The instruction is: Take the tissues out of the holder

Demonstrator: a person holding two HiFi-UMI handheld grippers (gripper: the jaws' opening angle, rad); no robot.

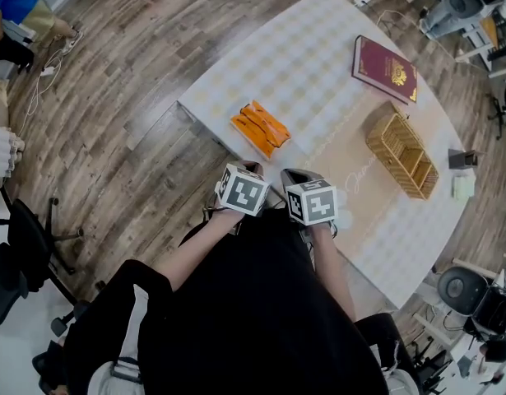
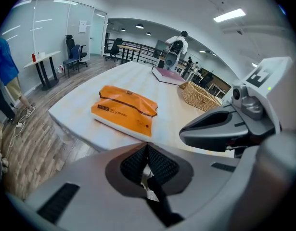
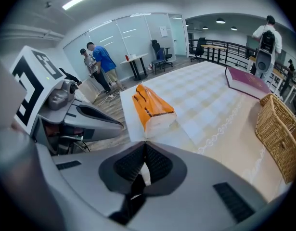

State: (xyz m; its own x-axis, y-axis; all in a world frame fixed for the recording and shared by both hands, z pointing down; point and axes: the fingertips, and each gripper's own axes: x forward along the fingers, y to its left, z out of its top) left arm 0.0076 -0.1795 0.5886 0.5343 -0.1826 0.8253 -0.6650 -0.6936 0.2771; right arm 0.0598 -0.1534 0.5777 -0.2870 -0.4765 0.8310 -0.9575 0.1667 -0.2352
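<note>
An orange pack of tissues (image 1: 261,127) (image 2: 126,110) (image 3: 151,109) lies flat near the table's front left corner. A wicker basket holder (image 1: 402,155) (image 2: 199,95) (image 3: 281,129) stands further right; inside it I make out only wicker. My left gripper (image 1: 251,169) (image 2: 148,146) and right gripper (image 1: 290,176) (image 3: 145,142) hover side by side at the table's near edge, just short of the orange pack. Both are shut with nothing between the pads. Each gripper's body shows in the other's view: the right one (image 2: 220,126), the left one (image 3: 85,117).
A maroon book (image 1: 384,68) (image 3: 246,82) lies at the far side of the pale tablecloth (image 1: 318,64). A small dark object (image 1: 461,159) and a pale one (image 1: 464,188) sit at the right edge. Office chairs (image 1: 22,253) stand on the wood floor to the left. People (image 3: 102,64) stand far behind.
</note>
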